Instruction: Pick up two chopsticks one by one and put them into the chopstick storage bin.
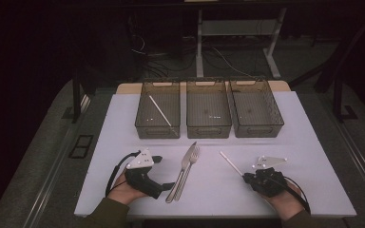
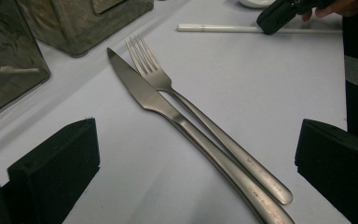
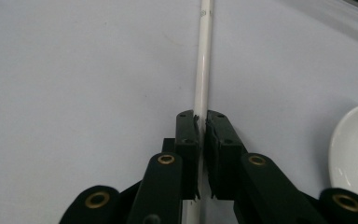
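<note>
Nearest the person, both forearms come in over the front edge of the white counter [image 1: 123, 123]. The left hand [image 1: 123, 189] rests low on the counter with its sleeve just behind it, wrapped around the left tongs [image 1: 164, 173], which lie roughly level and point toward the middle of the counter. The jaws of the left tongs stand wide apart with nothing between them; in the left gripper view they frame the bare counter at either side. Just ahead of them lie a knife [image 2: 168, 112] and a fork [image 2: 200, 121], side by side and touching along their handles, tips pointing away toward the bins.

The right hand [image 1: 280, 199] holds the right tongs [image 1: 244, 175] close to the counter, aimed forward and to the left. The jaws of the right tongs are closed together on the near end of a white chopstick [image 3: 204, 70]; in the right gripper view the pads press on it from both sides and the stick runs straight out from them over the counter. The rim of a white bowl [image 3: 354, 154] sits just beside the tongs.

Farther off, three clear bins stand in a row, touching or nearly so. The left bin [image 1: 142, 109] has a second white stick [image 1: 159, 110] lying slantwise inside. The middle bin [image 1: 208, 128] and right bin [image 1: 275, 114] stand beside it.
</note>
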Available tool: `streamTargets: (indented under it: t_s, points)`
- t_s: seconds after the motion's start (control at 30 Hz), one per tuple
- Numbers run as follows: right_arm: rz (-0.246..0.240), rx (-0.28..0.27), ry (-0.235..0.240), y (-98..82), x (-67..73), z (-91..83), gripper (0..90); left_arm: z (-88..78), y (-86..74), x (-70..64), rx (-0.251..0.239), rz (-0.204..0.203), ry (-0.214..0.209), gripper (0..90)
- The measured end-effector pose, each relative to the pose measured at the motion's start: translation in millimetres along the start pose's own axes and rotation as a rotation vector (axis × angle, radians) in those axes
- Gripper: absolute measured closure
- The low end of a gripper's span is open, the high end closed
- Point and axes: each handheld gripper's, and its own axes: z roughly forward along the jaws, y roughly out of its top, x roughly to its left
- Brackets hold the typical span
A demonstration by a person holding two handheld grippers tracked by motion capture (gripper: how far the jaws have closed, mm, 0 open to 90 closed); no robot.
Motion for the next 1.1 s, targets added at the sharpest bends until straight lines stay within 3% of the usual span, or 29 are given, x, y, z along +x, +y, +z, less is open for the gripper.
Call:
streamTargets:
  t_s: [0.17, 0.4, 0.77, 1.1]
  points:
    - [-0.018, 0.002, -0.011, 1.2, 1.7, 0.0, 84.7, -0.5, 0.5, -0.2, 0.0, 0.004, -0.001, 0.0]
    - [-0.025, -0.011, 0.022, 4.0, -0.2, -1.9, 84.9, -0.8, 0.5, 0.0, -0.005, 0.003, -0.001, 0.0]
    - [0.03, -0.07, 0.053, 9.8, -14.3, -19.1, 84.9, -0.6, 0.5, 0.2, -0.002, 0.004, -0.001, 0.0]
    - [0.022, -0.096, 0.09, 26.4, -17.6, -26.5, 84.8, 0.3, 0.2, 0.2, 0.001, 0.001, 0.0, 0.0]
